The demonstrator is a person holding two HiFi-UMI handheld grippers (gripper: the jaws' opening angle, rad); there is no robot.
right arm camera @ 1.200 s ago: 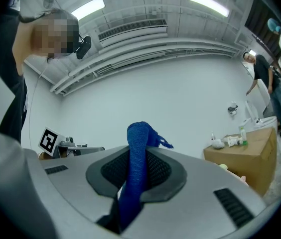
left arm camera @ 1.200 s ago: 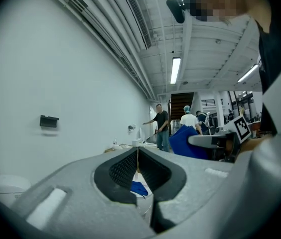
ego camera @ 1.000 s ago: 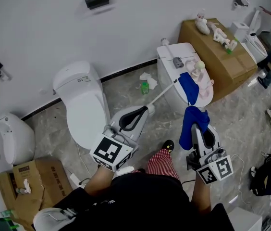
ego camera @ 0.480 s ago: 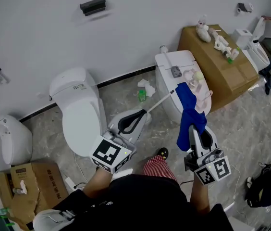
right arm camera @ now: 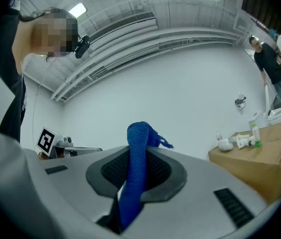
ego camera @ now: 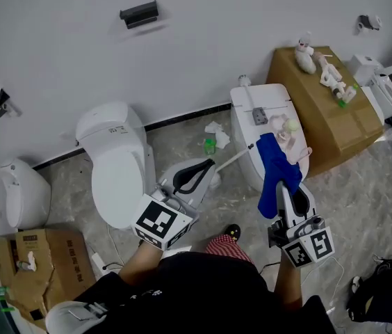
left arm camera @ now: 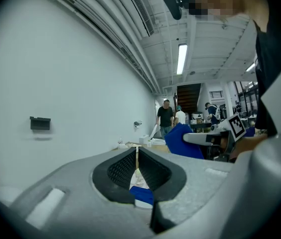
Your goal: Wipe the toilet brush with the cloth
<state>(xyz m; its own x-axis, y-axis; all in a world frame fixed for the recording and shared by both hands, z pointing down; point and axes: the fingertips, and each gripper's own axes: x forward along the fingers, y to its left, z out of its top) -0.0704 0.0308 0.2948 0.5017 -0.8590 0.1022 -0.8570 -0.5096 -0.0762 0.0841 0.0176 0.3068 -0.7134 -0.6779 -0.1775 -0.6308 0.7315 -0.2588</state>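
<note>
Wiping step, over the white ceramic toilet (ego camera: pixel 269 106): left hand-held gripper (ego camera: pixel 213 163) pinches thin white toilet brush (ego camera: pixel 236 154), right hand-held gripper (ego camera: pixel 284 188) pinches blue cloth (ego camera: pixel 274 162); next, probably rubbing along it.

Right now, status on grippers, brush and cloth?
Left gripper shut on toilet brush handle. Right gripper shut on blue cloth. Cloth covers brush's far end, over right-hand toilet.

Industrial test hall, not a domestic bathroom: one toilet (ego camera: pixel 116 165) left of the left gripper (ego camera: pixel 208 165), second toilet (ego camera: pixel 265 127) beyond it, cardboard carton (ego camera: pixel 321 110) farther right, exposed ceiling ducting (left arm camera: pixel 140 14) and strip light (left arm camera: pixel 182 59) overhead
</note>
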